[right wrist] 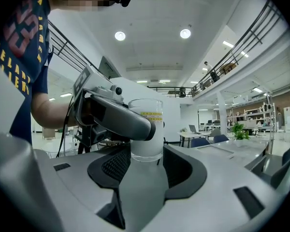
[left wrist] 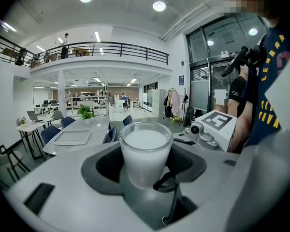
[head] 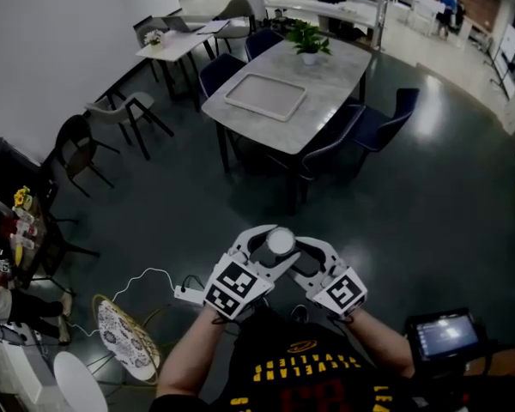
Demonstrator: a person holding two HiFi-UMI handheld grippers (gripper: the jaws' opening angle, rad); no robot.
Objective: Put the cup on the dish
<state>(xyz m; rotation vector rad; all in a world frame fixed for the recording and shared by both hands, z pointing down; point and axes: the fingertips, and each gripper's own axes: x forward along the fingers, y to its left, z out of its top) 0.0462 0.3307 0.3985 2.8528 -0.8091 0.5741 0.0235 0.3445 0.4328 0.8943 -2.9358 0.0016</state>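
The marble bench (head: 343,67) carries a flat tray (head: 264,95). Well short of that bench, close to the person's chest, the left tool (head: 269,245) grips the cup (head: 281,241) by its sides. The right tool (head: 297,249) pinches its base.

Left forearm (head: 189,350) and right forearm (head: 384,343) bare, angled inward, left gripper (head: 269,247) clamped on the cup (head: 281,241), right gripper (head: 295,252) meeting it nose to nose, jaws apart around the cup's base, contact unclear.
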